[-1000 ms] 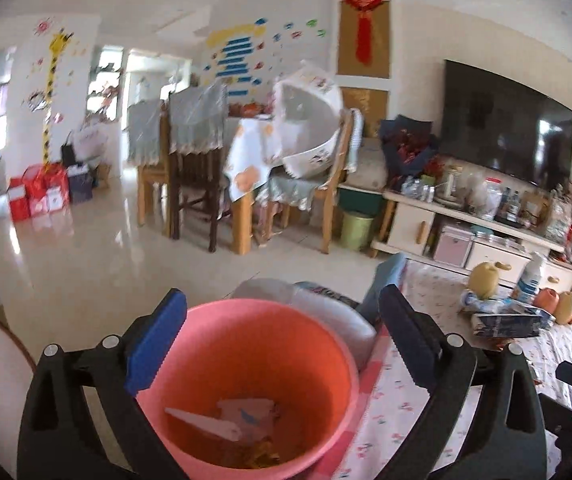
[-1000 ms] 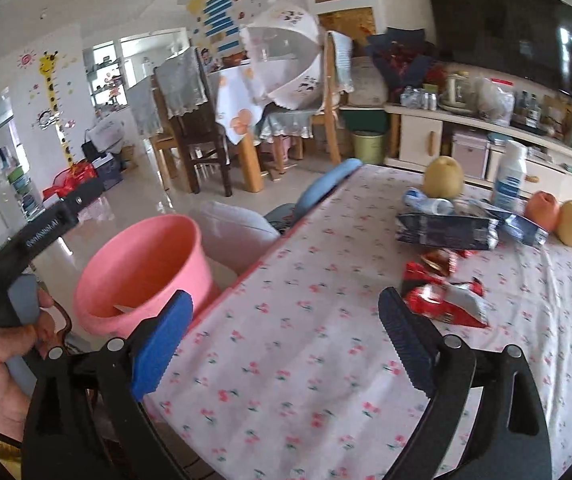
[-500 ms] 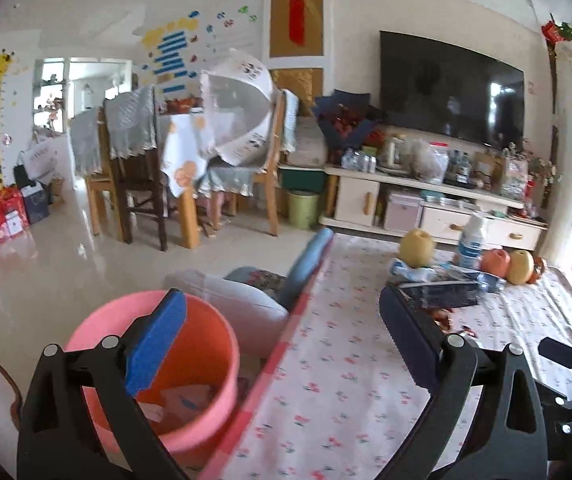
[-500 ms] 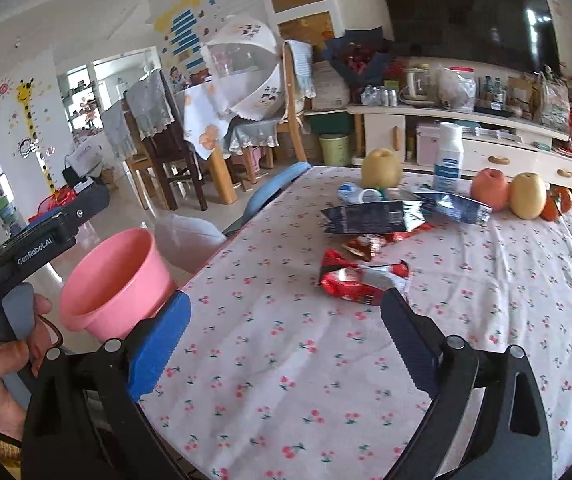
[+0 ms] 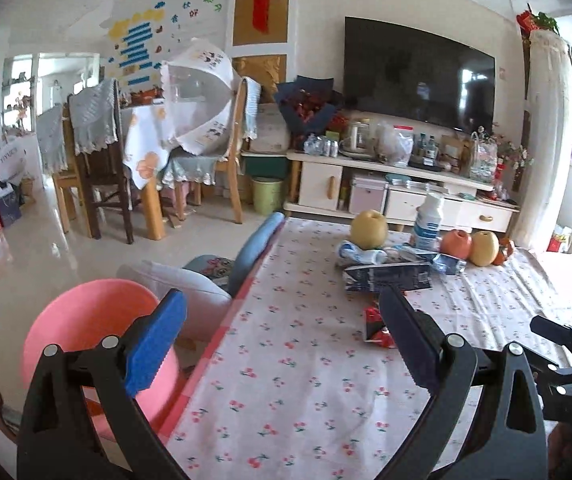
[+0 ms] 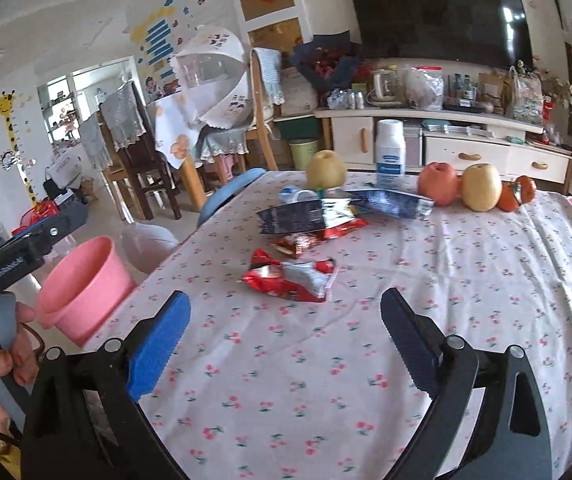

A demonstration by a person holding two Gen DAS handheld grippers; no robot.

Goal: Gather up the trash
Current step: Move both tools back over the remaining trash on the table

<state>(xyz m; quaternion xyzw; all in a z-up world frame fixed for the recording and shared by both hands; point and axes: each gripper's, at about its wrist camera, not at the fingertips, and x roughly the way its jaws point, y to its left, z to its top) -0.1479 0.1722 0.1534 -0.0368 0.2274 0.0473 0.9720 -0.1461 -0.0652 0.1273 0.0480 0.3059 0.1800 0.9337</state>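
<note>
A red and silver snack wrapper (image 6: 290, 278) lies on the cherry-print tablecloth (image 6: 366, 380), just ahead of my open, empty right gripper (image 6: 283, 338). Behind it lie a small red wrapper (image 6: 296, 243), a dark foil bag (image 6: 302, 220) and another dark wrapper (image 6: 396, 204). A pink bucket (image 6: 81, 284) stands off the table's left edge. My left gripper (image 5: 281, 344) is open and empty over the table's left part; the pink bucket (image 5: 85, 320) is at its left finger. The red wrapper (image 5: 376, 326) is partly hidden by its right finger, and the dark bag (image 5: 386, 276) lies beyond.
Pears (image 6: 326, 168), an apple (image 6: 438, 183), small orange fruits (image 6: 520, 192) and a white bottle (image 6: 390, 148) stand at the table's far side. A blue chair back (image 6: 229, 196) and a grey cushion (image 5: 181, 284) sit by the left edge. Dining chairs and a TV cabinet stand behind.
Both grippers have swung right, from the pink bucket toward the table. The left one now looks across the tablecloth. The right one has come closer to the red wrapper.
</note>
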